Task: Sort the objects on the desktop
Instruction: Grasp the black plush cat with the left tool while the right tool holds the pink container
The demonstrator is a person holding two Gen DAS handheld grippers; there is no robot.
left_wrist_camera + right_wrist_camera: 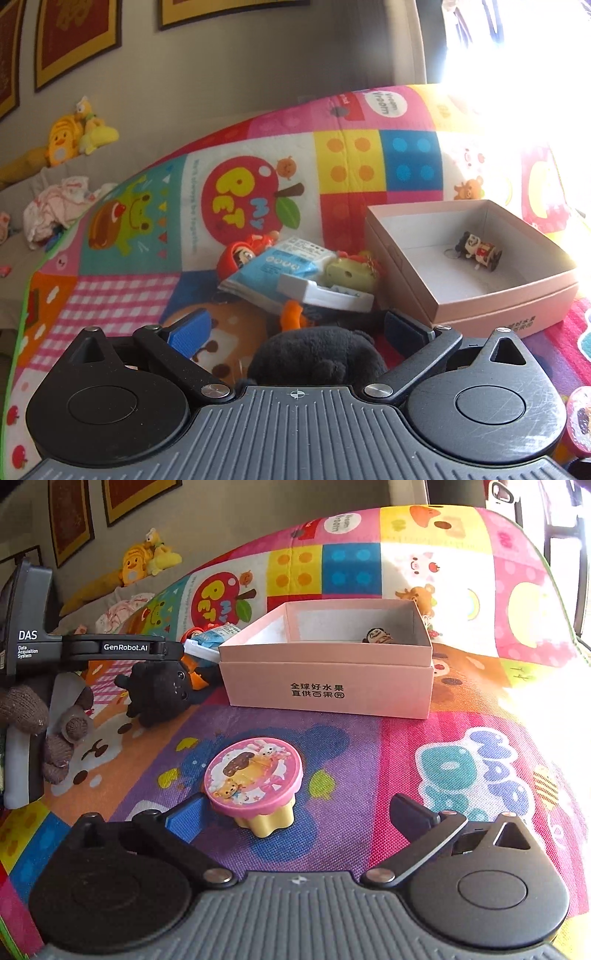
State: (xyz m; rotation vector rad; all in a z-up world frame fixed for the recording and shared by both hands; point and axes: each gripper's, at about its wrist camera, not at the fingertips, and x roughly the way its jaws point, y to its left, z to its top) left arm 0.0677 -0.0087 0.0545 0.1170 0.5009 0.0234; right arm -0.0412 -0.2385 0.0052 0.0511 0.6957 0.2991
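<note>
Play mat (pixel 369 760): pink box (pixel 328 690), cupcake toy (pixel 255 775), black plush (pixel 159 690).

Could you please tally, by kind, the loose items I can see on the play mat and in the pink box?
Small figurines: 3 (in pink box; red; green)
Black plush toy: 1
Blue packet: 1
White tray: 1
Pink-lidded cup: 1
Total: 7

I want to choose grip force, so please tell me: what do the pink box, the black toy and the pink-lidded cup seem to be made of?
Pink box: likely matte cardboard, shown by thin straight walls, sharp folded corners and printed text.
Black toy: plush fabric, with a fuzzy, light-absorbing surface and soft rounded limbs.
Pink-lidded cup: probably moulded plastic, smooth with a slight sheen, a fluted yellow body and a printed lid.
</note>
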